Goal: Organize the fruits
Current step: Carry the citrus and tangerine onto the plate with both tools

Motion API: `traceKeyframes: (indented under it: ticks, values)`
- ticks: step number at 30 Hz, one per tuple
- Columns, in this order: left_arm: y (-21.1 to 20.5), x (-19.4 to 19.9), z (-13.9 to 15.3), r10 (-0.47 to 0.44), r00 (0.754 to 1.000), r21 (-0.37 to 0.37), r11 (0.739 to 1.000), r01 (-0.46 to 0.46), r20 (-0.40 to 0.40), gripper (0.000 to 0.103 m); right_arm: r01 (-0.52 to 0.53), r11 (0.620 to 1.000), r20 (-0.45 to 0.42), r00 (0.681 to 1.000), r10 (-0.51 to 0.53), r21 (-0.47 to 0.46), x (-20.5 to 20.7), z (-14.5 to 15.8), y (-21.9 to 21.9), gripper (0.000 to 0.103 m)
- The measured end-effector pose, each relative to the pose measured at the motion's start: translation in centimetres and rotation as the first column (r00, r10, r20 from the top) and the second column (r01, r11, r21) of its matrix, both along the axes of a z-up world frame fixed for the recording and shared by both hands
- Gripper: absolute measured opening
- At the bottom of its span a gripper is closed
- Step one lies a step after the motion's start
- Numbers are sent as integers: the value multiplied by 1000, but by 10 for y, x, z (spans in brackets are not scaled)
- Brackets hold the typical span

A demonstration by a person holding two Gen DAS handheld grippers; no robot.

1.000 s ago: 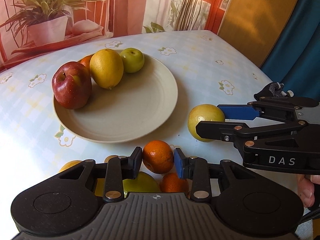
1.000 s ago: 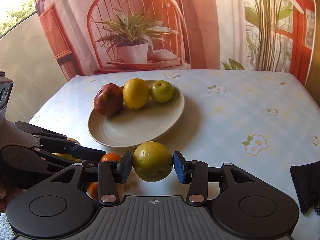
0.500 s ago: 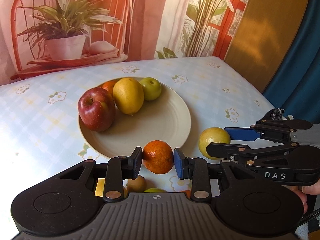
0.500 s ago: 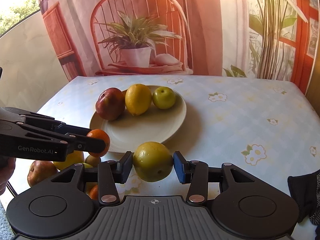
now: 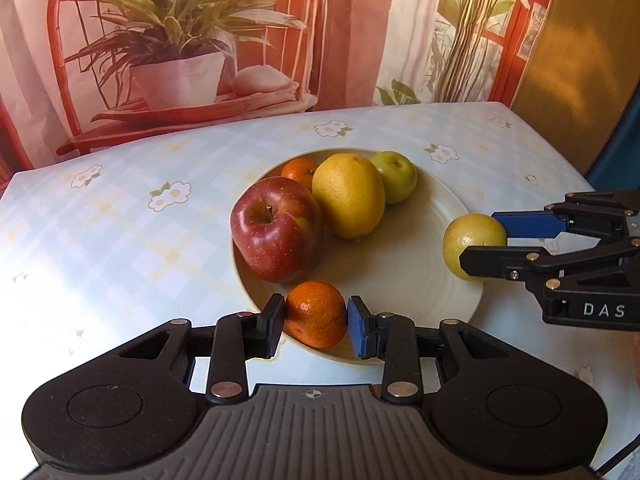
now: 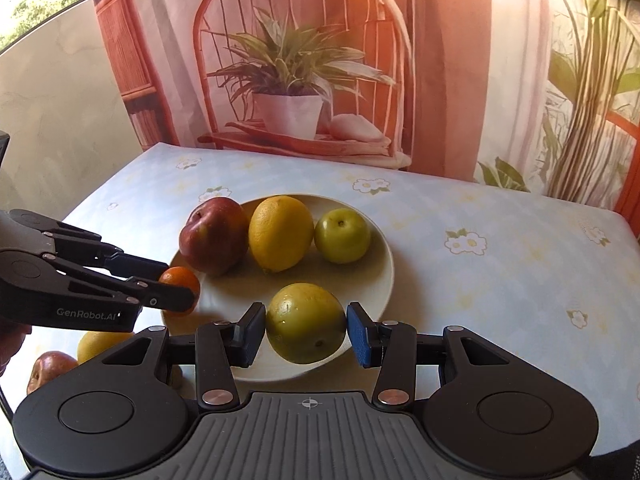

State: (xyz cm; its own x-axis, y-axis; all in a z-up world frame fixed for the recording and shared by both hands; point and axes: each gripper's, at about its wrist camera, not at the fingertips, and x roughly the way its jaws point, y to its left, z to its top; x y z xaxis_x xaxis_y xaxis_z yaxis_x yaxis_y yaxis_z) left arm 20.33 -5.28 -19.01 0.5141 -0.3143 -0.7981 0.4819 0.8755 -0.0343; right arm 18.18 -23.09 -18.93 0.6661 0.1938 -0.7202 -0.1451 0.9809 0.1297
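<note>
We held a tangerine clamped in our left hand-held gripper, marked "GenRobot.AI", above the plate rim; our right hand-held gripper, marked "DAS", gripped a yellow-green apple over that plate.

Plate: red apple, lemon, green apple, mandarin grouped at rear. Held above rim: orange, yellow-green fruit.

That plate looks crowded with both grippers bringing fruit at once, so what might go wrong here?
The left gripper holds its orange over the plate's near rim; released there, it might roll off. The right gripper's yellow-green fruit could roll into the lemon. The grippers might also bump.
</note>
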Motion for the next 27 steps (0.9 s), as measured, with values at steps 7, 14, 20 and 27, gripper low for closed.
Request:
traceKeyframes:
  ticks: [7, 14, 20, 27]
  values:
    - [2, 6, -2, 6, 999, 29, 1000, -7, 31, 36, -13, 998, -31, 999, 12, -59, 27, -14, 5, 41]
    - [4, 12, -3, 10, 998, 34, 999, -12, 54, 36, -12, 996, -22, 1000, 10, -93, 40, -17, 6, 41]
    - [2, 15, -4, 4, 997, 50, 999, -7, 73, 36, -11, 993, -8, 1000, 10, -118, 46, -17, 9, 41]
    - [3, 22, -5, 17, 997, 45, 999, -21, 81, 36, -7, 988, 3, 1000, 7, -155, 50, -19, 8, 41]
